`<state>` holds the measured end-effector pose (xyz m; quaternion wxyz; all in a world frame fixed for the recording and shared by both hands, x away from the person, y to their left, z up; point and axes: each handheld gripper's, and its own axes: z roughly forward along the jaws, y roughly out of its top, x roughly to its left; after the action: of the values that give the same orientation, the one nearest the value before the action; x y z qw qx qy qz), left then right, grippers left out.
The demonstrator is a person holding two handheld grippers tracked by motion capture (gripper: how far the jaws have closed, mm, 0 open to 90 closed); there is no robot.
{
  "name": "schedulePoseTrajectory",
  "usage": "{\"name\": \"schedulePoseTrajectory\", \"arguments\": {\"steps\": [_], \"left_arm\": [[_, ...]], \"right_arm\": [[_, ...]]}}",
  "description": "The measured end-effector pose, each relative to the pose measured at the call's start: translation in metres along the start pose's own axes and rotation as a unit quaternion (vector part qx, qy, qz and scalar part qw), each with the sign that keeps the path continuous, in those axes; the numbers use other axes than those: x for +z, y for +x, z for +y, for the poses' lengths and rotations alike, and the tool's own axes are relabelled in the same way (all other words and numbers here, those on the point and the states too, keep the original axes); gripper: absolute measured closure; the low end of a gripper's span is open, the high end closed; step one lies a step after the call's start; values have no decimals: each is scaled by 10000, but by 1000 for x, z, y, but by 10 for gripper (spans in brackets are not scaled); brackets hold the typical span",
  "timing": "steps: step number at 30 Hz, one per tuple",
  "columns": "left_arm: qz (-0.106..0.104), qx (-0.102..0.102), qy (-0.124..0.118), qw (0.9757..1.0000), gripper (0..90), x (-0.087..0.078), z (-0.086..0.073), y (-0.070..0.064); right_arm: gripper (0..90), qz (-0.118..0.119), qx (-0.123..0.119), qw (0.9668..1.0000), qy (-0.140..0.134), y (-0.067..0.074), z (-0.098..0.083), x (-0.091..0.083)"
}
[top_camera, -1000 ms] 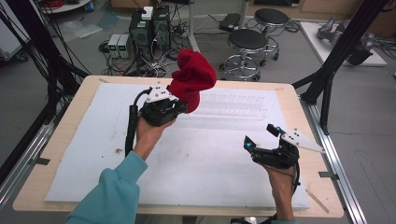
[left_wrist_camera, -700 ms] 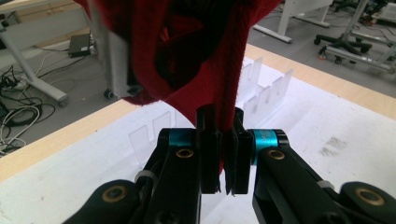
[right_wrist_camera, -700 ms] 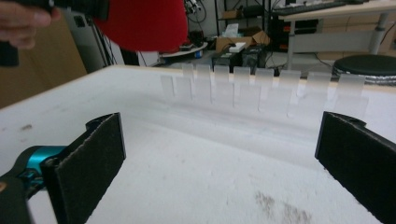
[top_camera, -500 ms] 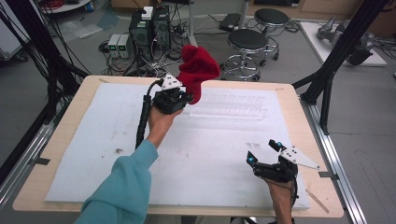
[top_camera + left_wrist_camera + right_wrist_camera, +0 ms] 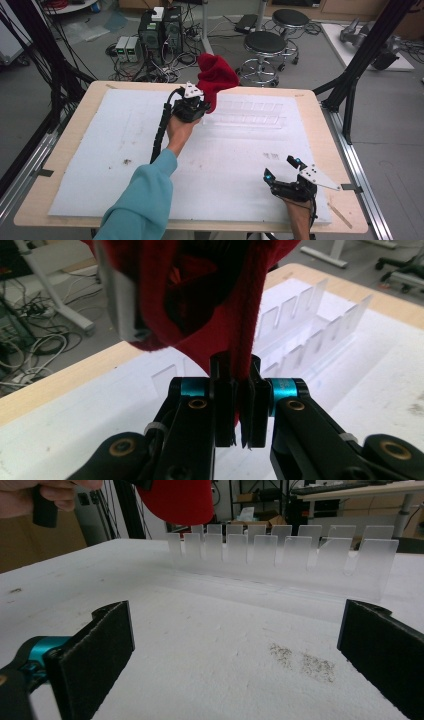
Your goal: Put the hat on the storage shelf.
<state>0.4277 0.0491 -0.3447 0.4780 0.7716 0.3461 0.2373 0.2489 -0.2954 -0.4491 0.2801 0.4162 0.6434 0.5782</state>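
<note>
one thing is in hand, and the work looks about half done by my reckoning. from the high view, my left gripper (image 5: 200,106) holds the red cloth (image 5: 216,79) up over the left end of the clear slotted rack (image 5: 255,114), while my right gripper (image 5: 281,169) rests low near the table's front edge, well apart from both. in the left gripper view, my jaws are pinched tight on the red cloth's hem (image 5: 246,340), the rack's tabs behind it. in the right gripper view, my jaws stand wide with nothing between them. picked up and carried, yes; setting it on the rack is left.
</note>
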Motion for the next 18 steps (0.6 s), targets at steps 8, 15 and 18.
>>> {"name": "schedulePoseTrajectory", "arguments": {"steps": [8,15,18], "left_arm": [[161,27,102,9998,856,3,-3,0],[213,-124,73,9997,856,7,-8,-1],[263,-205,64,9994,856,9,-9,-1]], "right_arm": [[5,-62,-5,10000,-60,-1,-1,0],[5,-80,18,9999,-121,-2,0,0],[6,-96,42,9998,-149,-1,0,2]]}}
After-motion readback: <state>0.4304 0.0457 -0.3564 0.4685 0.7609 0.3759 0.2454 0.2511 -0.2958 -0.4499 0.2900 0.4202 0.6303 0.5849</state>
